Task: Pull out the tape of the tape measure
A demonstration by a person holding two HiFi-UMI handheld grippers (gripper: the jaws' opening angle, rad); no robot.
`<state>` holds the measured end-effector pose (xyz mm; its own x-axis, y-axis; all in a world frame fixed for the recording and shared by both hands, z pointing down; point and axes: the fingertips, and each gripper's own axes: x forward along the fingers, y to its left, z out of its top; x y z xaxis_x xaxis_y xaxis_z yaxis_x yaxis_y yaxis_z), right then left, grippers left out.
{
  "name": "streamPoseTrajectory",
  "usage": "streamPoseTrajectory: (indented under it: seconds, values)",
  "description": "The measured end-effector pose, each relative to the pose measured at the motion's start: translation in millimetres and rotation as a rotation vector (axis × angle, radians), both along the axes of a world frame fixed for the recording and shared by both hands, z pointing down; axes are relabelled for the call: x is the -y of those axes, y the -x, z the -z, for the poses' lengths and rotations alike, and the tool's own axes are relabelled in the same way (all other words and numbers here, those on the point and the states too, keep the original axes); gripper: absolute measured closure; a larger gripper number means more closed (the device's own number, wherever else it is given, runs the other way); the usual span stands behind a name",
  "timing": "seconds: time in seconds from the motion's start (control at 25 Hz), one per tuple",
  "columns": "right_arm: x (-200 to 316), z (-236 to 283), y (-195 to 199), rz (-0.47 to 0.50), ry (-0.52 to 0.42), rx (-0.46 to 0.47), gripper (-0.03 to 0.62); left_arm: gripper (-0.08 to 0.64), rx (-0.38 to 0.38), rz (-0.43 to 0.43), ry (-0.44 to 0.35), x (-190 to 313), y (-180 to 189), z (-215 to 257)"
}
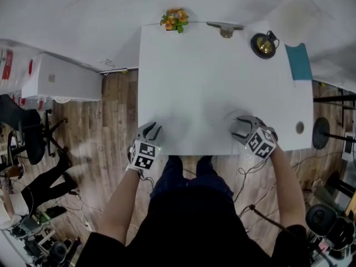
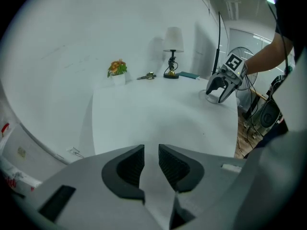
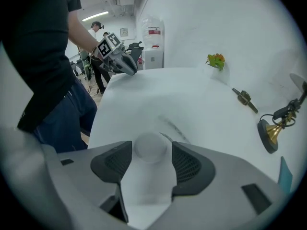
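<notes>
A small round white tape measure [image 3: 151,147] lies on the white table [image 1: 211,77] near its front edge, hard to tell from the tabletop in the head view. My right gripper [image 3: 151,163] is open, one jaw on each side of the case, pads not pressing on it. A thin grey streak [image 3: 175,126] runs across the table from the case. My left gripper [image 2: 151,164] rests at the table's front left corner [image 1: 151,131], its jaws a narrow gap apart with nothing between them. The left gripper view shows the right gripper [image 2: 218,92] over the case.
Along the far edge stand a small flower pot [image 1: 174,20], a metal object [image 1: 225,30], a brass lamp [image 1: 263,45] and a teal book [image 1: 299,61]. A white cabinet [image 1: 61,78] stands left of the table. A person [image 3: 96,30] stands far back.
</notes>
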<state>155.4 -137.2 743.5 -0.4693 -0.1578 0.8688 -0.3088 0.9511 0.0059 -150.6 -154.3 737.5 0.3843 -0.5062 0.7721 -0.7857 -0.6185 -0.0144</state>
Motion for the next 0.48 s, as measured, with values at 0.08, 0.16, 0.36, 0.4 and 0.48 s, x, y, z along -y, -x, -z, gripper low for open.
streamPoseTrajectory:
  seconds: [0.08, 0.16, 0.36, 0.4, 0.48]
  values:
    - [2.1, 8.1, -4.6, -0.042, -0.022, 0.018, 0.322, 0.479, 0.0, 0.0, -0.012, -0.5, 2.7, 8.4]
    - [8.3, 23.7, -8.1, -0.102, -0.058, 0.054, 0.327, 0.479, -0.01, 0.012, -0.027, 0.7, 7.5, 19.5]
    - [15.8, 61.1, -18.6, -0.239, -0.119, 0.133, 0.341, 0.479, -0.039, 0.048, -0.07, 6.4, 16.7, 45.9]
    - [14.9, 65.7, -22.5, -0.26, -0.126, 0.137, 0.344, 0.479, -0.045, 0.048, -0.079, 7.3, 15.5, 51.2]
    - [13.4, 75.0, -29.0, -0.31, -0.142, 0.153, 0.361, 0.479, -0.061, 0.041, -0.099, 8.5, 10.5, 62.3]
